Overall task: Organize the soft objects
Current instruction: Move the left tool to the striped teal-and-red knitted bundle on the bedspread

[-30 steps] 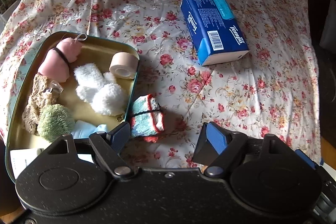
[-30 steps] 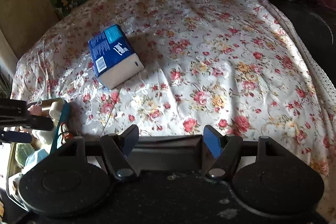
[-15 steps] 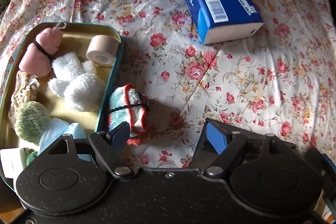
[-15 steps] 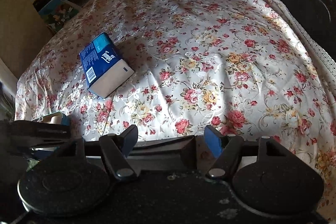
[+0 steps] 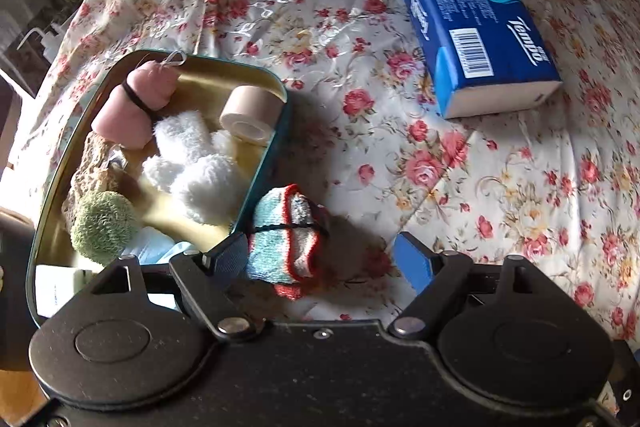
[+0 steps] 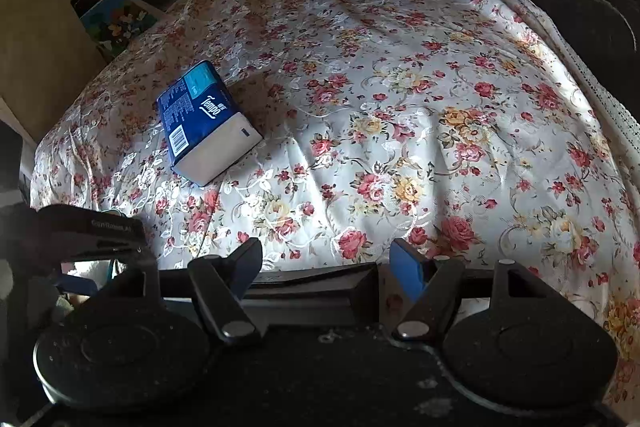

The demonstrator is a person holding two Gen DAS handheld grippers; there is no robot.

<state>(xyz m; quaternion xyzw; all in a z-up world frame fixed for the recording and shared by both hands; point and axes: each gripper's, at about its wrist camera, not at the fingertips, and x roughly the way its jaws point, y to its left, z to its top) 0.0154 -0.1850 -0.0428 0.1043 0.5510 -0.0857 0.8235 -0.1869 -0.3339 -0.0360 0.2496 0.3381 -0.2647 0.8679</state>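
Observation:
A rolled striped cloth (image 5: pixel 290 233) tied with a black band lies on the floral cover, against the outer right wall of the green tin (image 5: pixel 264 171). The tin holds a pink roll (image 5: pixel 134 107), white fluffy cloths (image 5: pixel 192 163), a green puff (image 5: pixel 104 225), a knitted tan piece (image 5: pixel 90 171) and a tape roll (image 5: pixel 250 111). My left gripper (image 5: pixel 320 259) is open, its left finger beside the striped cloth. A blue tissue pack (image 5: pixel 476 27) lies far right; it also shows in the right wrist view (image 6: pixel 204 121). My right gripper (image 6: pixel 326 263) is open and empty above the cover.
The floral cover (image 6: pixel 400 107) spreads over the whole surface. The left gripper's body (image 6: pixel 80 231) shows at the left in the right wrist view. A box with a flower print (image 6: pixel 116 21) sits beyond the far left edge. Dark furniture (image 6: pixel 592 11) borders the right side.
My left gripper has come down and forward toward the striped cloth, which now sits between the open fingers by the left one. The right gripper has shifted slightly; the tissue pack looks nearer.

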